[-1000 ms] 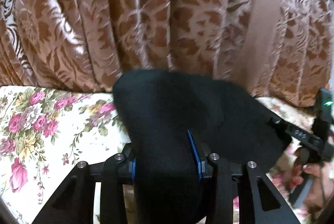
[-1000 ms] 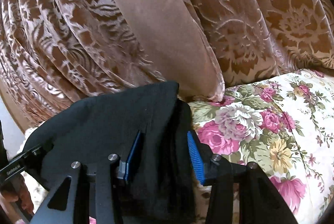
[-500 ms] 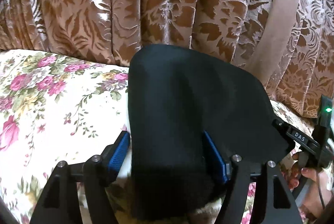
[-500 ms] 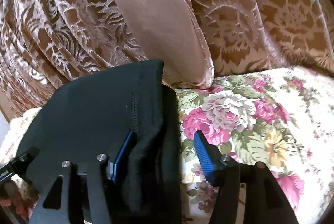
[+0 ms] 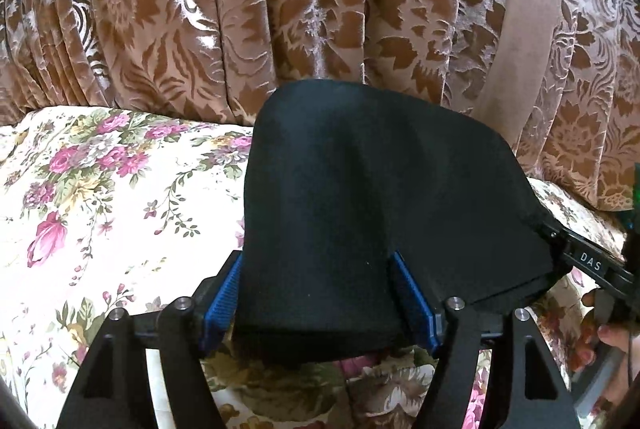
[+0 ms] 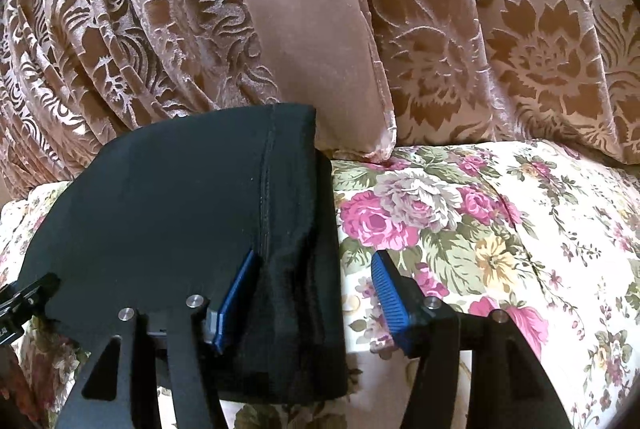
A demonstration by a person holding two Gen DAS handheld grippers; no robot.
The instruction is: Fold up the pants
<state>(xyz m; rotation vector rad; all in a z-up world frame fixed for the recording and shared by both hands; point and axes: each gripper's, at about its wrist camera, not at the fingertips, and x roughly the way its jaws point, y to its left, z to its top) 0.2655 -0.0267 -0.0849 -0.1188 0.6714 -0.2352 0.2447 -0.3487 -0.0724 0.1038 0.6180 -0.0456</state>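
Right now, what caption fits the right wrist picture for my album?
Open right claw straddling the edge of folded black pants on a rose-print bedspread, brown curtain behind.

text: "DAS" | on: right tongs (image 5: 592, 265) | white letters, black label

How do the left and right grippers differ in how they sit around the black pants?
The pants fill the gap between the left gripper's fingers; the right gripper shows bare floral sheet beside its right finger. Both have just been opening and straddle the pants.
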